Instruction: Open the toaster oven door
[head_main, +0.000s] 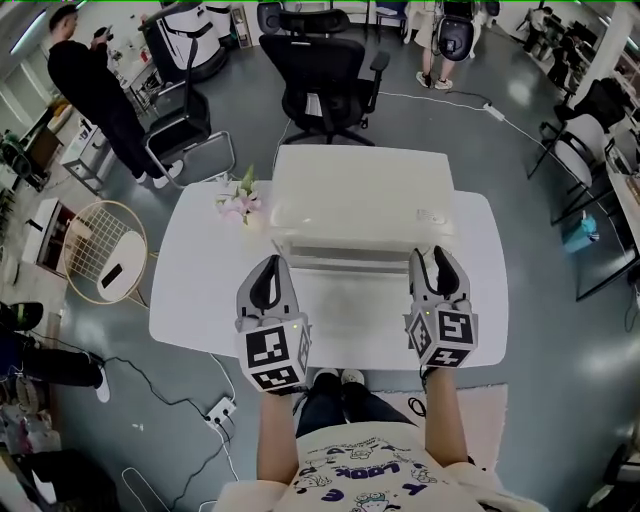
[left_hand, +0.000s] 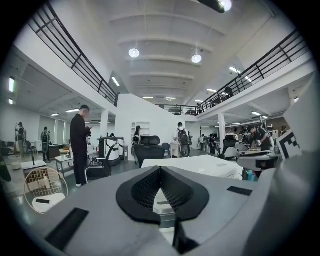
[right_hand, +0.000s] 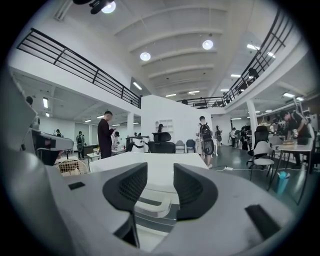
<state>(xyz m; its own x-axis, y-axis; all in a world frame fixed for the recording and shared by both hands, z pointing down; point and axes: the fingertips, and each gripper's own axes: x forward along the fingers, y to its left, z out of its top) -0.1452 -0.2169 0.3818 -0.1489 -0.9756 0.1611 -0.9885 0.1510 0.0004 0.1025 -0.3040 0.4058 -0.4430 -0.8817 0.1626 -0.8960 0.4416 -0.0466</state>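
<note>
Toward the far edge of the white desk (head_main: 200, 300), centred: a white oven (head_main: 362, 200), door closed, handle (head_main: 350, 262) facing the near edge. Just beside its left corner, pink flowers (head_main: 241, 200). Over the near half of the desk, two grippers pointing at the oven front. Left gripper (head_main: 272, 262): clenched, tips together, nothing held, level with the oven's left end. Right gripper (head_main: 437, 252): released, jaws apart, empty, handle's right end showing through the gap, beyond the tips.
</note>
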